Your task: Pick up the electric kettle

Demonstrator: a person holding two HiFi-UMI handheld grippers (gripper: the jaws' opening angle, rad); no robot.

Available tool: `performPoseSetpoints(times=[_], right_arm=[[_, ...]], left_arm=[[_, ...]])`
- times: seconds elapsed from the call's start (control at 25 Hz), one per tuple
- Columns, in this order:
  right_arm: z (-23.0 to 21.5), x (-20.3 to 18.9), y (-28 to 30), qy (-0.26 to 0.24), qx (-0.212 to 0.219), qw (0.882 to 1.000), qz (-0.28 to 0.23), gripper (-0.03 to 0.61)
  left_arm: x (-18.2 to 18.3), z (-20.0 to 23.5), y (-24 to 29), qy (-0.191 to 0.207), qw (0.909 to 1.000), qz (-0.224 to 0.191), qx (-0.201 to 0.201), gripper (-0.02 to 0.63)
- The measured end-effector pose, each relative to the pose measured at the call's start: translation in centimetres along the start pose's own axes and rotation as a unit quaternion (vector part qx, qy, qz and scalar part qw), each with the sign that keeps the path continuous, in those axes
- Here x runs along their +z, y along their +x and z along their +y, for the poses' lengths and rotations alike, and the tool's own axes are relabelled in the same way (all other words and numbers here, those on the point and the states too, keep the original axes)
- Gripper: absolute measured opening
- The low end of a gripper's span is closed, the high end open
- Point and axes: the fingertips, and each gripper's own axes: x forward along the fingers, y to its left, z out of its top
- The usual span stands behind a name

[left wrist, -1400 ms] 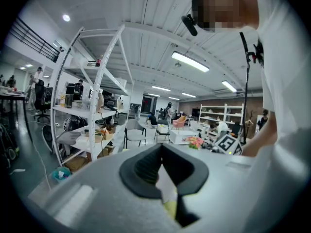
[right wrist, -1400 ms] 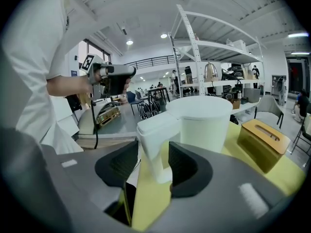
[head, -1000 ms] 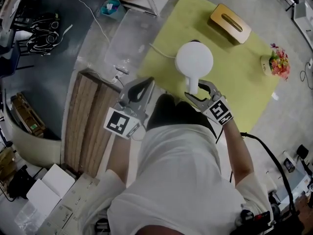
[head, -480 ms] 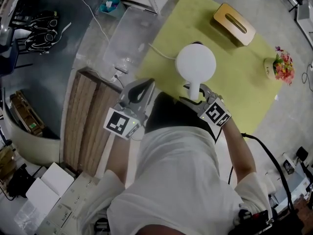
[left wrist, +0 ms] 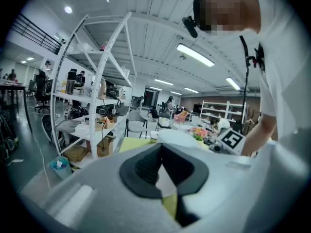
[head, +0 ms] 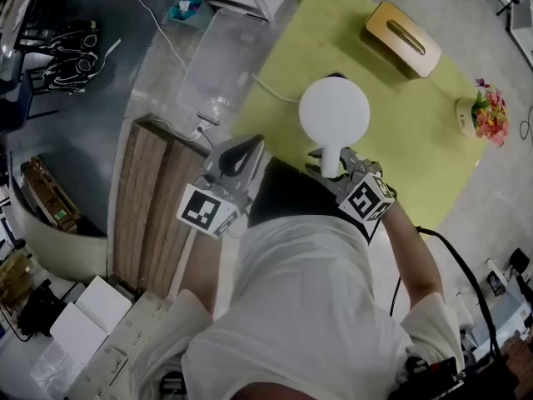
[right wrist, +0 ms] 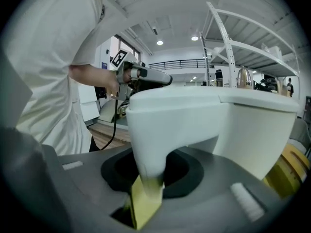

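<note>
The white electric kettle [head: 333, 113] stands on the yellow-green tabletop [head: 400, 98], its handle [head: 330, 158] pointing toward me. My right gripper [head: 337, 163] has just been closing, and its jaws now sit on either side of that handle. In the right gripper view the handle [right wrist: 150, 144] drops between the black pads [right wrist: 187, 171], which press against it. My left gripper [head: 246, 144] hangs left of the kettle, apart from it, with its tips together and nothing held. In the left gripper view the kettle's lid [left wrist: 177, 137] shows beyond the jaws.
A wooden tissue box [head: 408, 36] and a small flower pot [head: 483, 115] stand further back on the tabletop. A white cable [head: 271, 90] runs left from the kettle. A slatted wooden bench [head: 150, 207] and a clear plastic bin [head: 221, 61] lie to the left.
The right gripper's jaws have closed in from wide open onto the kettle's handle, and the gripper has rolled a little. The left gripper has barely shifted.
</note>
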Motion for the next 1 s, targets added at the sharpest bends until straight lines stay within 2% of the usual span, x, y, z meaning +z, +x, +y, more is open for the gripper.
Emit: performPoseSetpoints(times=[0.4,0.64,1.0], right_arm=[[-0.1,-0.2,1.3,-0.076,-0.017,0.997,0.016,0.062],[0.1,-0.4,1.3,-0.089,-0.024,0.996,0.019,0.061],[0.0,0.7,1.4,-0.083,-0.036,0.996,0.022,0.063]], left_arm=[[-1.3,0.6,1.2,-0.003,0.9999,0.014,-0.009,0.003],[-1.2,0.9,1.3,-0.005,0.9998,0.015,-0.010,0.004],[-1.1,1.2,0.9,-0.009,0.9998,0.013,-0.011,0.004]])
